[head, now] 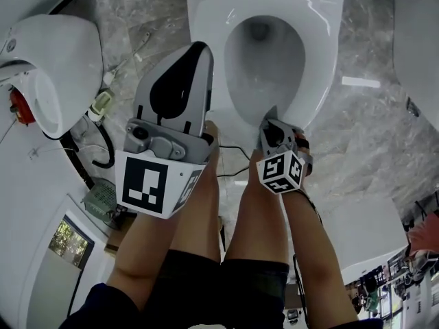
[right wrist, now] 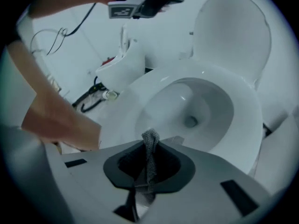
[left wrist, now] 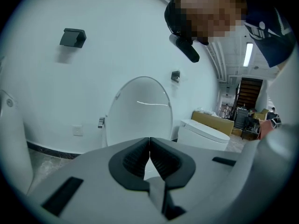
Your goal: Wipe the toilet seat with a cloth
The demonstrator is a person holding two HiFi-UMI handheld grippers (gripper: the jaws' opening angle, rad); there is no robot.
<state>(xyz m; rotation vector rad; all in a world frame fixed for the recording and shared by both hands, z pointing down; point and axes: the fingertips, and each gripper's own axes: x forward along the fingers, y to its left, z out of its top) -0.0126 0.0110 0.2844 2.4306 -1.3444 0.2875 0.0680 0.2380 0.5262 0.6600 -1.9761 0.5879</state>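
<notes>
Grey cloth [right wrist: 150, 148] is pinched between the fingers of your right gripper [right wrist: 148, 138], right at the front rim of the white toilet seat [right wrist: 245, 111]. Your left gripper [left wrist: 149, 143] has its fingers pressed together on nothing, off to the bowl's left.

Light was cool, even and fairly bright, bluish in both gripper views. A ceiling strip lamp [left wrist: 248, 54] burned out to white, and a thin glare streak crossed the toilet lid [left wrist: 140, 120]. Small glints sat on the toilet seat [head: 321, 46]. Shadows were soft. Every view bowed at the edges, with dark corners. The forearm [right wrist: 56, 120] was smeared, perhaps by motion.
</notes>
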